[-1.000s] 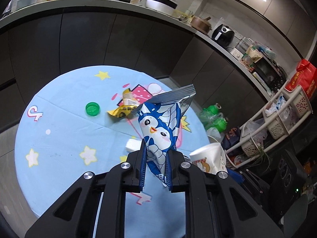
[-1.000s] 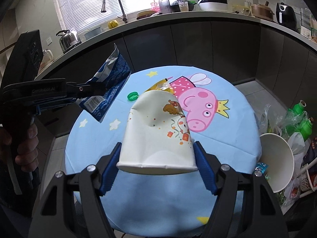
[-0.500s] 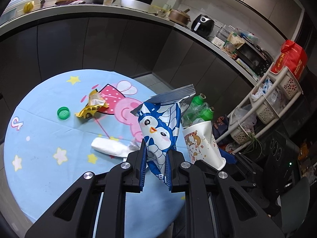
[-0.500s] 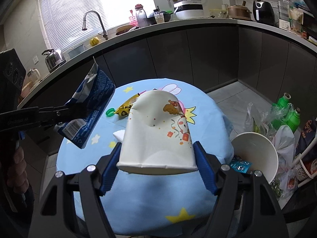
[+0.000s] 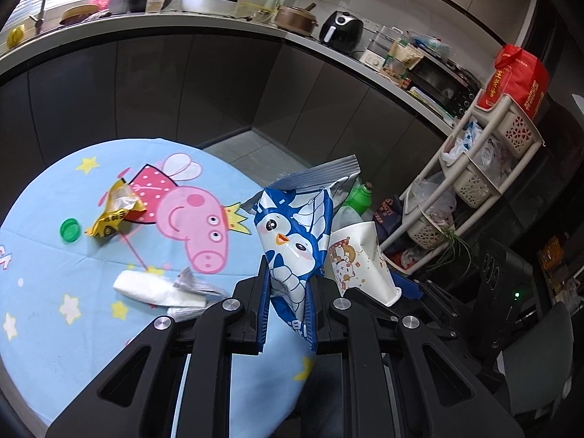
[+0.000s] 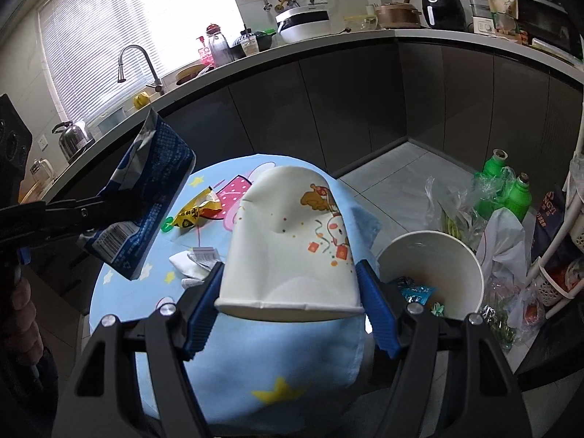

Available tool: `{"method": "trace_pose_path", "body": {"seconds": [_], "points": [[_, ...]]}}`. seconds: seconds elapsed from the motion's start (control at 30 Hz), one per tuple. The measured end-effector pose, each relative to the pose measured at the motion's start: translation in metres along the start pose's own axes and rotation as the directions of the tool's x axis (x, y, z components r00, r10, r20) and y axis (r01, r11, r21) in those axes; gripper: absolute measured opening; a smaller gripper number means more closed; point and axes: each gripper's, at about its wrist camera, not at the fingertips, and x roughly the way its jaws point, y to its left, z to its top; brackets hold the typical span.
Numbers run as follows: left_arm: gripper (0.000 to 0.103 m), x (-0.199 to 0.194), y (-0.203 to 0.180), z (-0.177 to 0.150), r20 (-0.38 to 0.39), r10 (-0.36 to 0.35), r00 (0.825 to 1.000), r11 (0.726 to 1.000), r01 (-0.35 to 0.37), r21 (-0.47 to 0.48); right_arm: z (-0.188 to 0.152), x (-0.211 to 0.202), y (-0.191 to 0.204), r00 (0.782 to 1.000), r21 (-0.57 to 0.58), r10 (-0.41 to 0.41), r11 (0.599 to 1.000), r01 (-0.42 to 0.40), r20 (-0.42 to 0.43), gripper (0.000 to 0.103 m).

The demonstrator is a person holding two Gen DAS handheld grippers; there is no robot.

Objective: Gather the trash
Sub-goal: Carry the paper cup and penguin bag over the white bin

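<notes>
Right wrist: round table (image 6: pixel 255 365) w/ blue cartoon cloth, kitchen counter (image 6: pixel 365 36) behind; right hand-held gripper (image 6: pixel 288 303) pinching paper cup (image 6: pixel 292 241).

The snack bag (image 5: pixel 295 241) is shiny, crinkly plastic with a silver top. The cup (image 6: pixel 292 241) is smooth, matt paper, dented on one side. Soft blue cloth covers the surface (image 5: pixel 73 328). Each hand-held gripper (image 5: pixel 288 314) is smooth black plastic with metal screws and ribbed blue pads (image 6: pixel 199 310). The yellow wrapper (image 5: pixel 113 215) looks glossy.
</notes>
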Motion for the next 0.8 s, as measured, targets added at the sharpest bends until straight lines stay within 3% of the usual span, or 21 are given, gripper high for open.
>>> {"method": "trace_pose_path", "body": {"seconds": [0.5, 0.8], "points": [[0.015, 0.067, -0.056, 0.021, -0.089, -0.065, 0.994, 0.993, 0.073, 0.088, -0.016, -0.004, -0.085, 0.996, 0.152, -0.087, 0.984, 0.087, -0.007, 0.072], [0.015, 0.129, -0.083, 0.031, -0.193, -0.134, 0.972, 0.983, 0.155, 0.099, -0.035, 0.019, -0.134, 0.987, 0.203, -0.145, 0.967, 0.157, -0.073, 0.072]]}}
